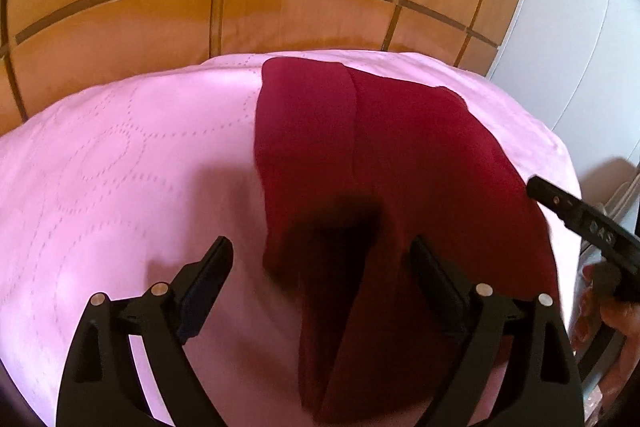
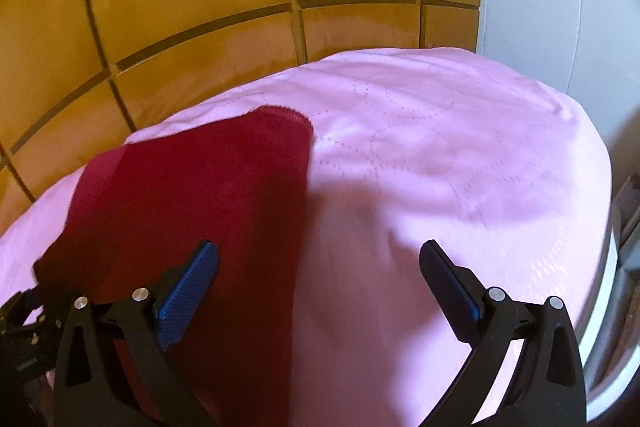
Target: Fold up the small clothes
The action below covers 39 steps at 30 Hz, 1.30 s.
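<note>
Both grippers, left [image 1: 322, 259] and right [image 2: 320, 261], hover spread and empty over the red cloth [image 1: 400, 155] at frame centre; next, I judge, they must pinch its near edge to fold it.

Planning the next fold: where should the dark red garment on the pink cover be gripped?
Grip the dark red garment at its near edge, coming from the near side: it lies flat lengthwise on the pink quilted cover, that end nearest both open tools.

surface: pink quilted cover [image 2: 440, 155] — on it: dark red garment [image 1: 400, 155], flat
</note>
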Each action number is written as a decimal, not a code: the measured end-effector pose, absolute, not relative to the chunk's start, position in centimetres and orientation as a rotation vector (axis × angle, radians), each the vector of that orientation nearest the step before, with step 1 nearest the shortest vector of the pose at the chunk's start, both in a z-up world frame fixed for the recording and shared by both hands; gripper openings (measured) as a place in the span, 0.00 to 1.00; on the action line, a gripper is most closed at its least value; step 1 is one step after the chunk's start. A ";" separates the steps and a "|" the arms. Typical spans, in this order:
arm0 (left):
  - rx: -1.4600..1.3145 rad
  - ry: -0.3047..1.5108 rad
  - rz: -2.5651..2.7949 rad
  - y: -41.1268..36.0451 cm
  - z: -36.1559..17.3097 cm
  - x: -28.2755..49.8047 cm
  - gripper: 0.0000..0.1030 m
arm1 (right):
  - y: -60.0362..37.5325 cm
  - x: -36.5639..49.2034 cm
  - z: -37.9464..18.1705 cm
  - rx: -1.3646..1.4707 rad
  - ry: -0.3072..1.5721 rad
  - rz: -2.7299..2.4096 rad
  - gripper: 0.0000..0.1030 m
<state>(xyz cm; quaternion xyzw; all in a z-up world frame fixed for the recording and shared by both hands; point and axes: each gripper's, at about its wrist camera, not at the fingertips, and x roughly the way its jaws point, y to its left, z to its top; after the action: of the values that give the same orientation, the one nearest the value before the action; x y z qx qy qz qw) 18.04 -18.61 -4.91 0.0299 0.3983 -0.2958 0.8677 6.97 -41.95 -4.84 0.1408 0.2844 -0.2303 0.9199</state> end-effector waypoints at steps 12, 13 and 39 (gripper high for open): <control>0.056 0.901 -0.603 -16.9 -6.5 17.0 0.95 | -39.4 3.5 -7.9 0.309 0.682 -0.524 0.96; 0.056 0.901 -0.600 -16.8 -6.4 16.8 0.95 | -39.4 3.4 -7.8 0.315 0.681 -0.528 0.96; 0.153 0.780 -0.313 -11.2 -2.2 6.0 0.98 | -33.7 -5.7 -5.1 0.317 0.590 -0.485 0.96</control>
<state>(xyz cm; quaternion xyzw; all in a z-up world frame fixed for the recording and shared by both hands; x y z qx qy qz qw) 6.03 -11.17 -2.19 0.0741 0.3783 -0.1518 0.9101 -5.70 -33.67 -5.10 0.1538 0.2868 -0.2357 0.9157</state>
